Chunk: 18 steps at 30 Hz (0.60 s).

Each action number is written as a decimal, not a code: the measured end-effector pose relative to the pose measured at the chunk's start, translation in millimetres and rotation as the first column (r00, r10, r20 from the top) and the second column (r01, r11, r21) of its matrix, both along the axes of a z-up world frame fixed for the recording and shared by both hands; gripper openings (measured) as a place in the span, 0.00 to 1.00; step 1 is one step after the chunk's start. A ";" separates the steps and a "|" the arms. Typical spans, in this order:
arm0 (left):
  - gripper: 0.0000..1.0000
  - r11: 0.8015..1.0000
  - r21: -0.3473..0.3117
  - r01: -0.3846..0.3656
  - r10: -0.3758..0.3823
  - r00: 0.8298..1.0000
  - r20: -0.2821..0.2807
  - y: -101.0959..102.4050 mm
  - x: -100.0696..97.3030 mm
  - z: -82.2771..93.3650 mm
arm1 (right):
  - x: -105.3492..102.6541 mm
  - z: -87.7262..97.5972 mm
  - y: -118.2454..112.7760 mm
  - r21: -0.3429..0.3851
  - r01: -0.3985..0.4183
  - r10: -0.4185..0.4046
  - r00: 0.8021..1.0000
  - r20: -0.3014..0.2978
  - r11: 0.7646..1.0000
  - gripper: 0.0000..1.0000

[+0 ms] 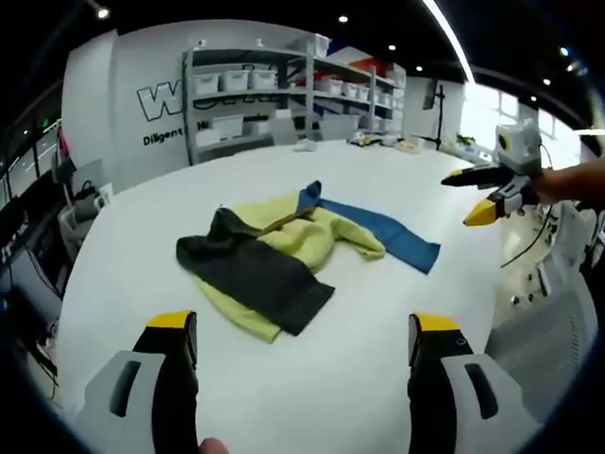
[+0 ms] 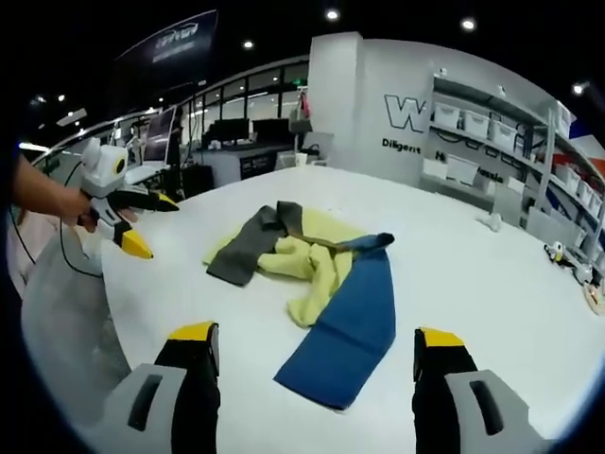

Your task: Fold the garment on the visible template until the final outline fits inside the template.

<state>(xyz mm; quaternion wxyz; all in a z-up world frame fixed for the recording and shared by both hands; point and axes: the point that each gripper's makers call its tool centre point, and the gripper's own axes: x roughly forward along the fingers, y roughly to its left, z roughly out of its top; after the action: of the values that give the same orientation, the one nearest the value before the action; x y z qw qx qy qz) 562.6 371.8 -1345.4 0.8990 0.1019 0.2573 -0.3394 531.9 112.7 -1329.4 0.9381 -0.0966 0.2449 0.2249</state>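
In the left gripper view, the right gripper [image 1: 487, 194] is seen at the right, held by a hand [image 1: 558, 182] over the surface's [image 1: 378, 378] edge, its jaws apart and holding nothing. In the right gripper view, the left gripper [image 2: 142, 222] is seen at the left, likewise spread and empty. One garment [image 1: 274, 251] is counted, lying crumpled on the white surface ahead of both grippers and touched by neither. It is made of yellow, dark grey and blue panels; the blue part [image 2: 345, 326] stretches toward the right gripper. Storage shelves [image 1: 284, 95] are seen beyond.
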 end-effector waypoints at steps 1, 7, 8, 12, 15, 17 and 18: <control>0.86 1.000 0.002 0.003 -0.003 1.000 0.002 -0.3 0.5 0.3 | 0.3 0.4 0.4 -0.002 -0.002 0.002 1.000 0.001 1.000 0.79; 0.84 0.999 0.016 0.044 -0.044 0.999 0.018 -5.2 6.0 5.9 | 5.5 2.0 1.5 -0.039 -0.014 0.014 1.000 0.004 0.999 0.73; 0.83 0.998 0.019 0.054 -0.054 0.998 0.020 -6.7 6.7 7.2 | 5.6 1.1 0.9 -0.067 -0.022 0.022 1.000 0.001 0.998 0.72; 0.84 0.997 0.020 0.070 -0.070 0.997 0.029 -10.3 10.5 13.8 | 8.9 3.0 1.8 -0.073 -0.022 0.022 1.000 0.007 0.997 0.69; 0.84 0.996 0.018 0.086 -0.086 0.996 0.038 -13.0 12.5 17.0 | 11.3 -1.3 -1.2 -0.070 0.001 -0.002 1.000 -0.011 0.998 0.68; 0.84 0.995 0.017 0.094 -0.095 0.995 0.040 -14.2 12.6 16.9 | 11.6 -3.6 -1.1 -0.080 0.002 -0.004 1.000 -0.016 0.997 0.66; 0.83 0.995 0.018 0.100 -0.101 0.994 0.040 -15.0 12.9 16.5 | 11.9 -4.4 -0.6 -0.091 0.001 -0.002 1.000 -0.016 0.996 0.65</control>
<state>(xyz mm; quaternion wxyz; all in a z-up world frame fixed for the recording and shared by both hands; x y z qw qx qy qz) 575.6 356.8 -1328.9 0.8850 0.1287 0.2360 -0.3801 543.9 112.2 -1333.7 0.9310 -0.1373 0.2623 0.2136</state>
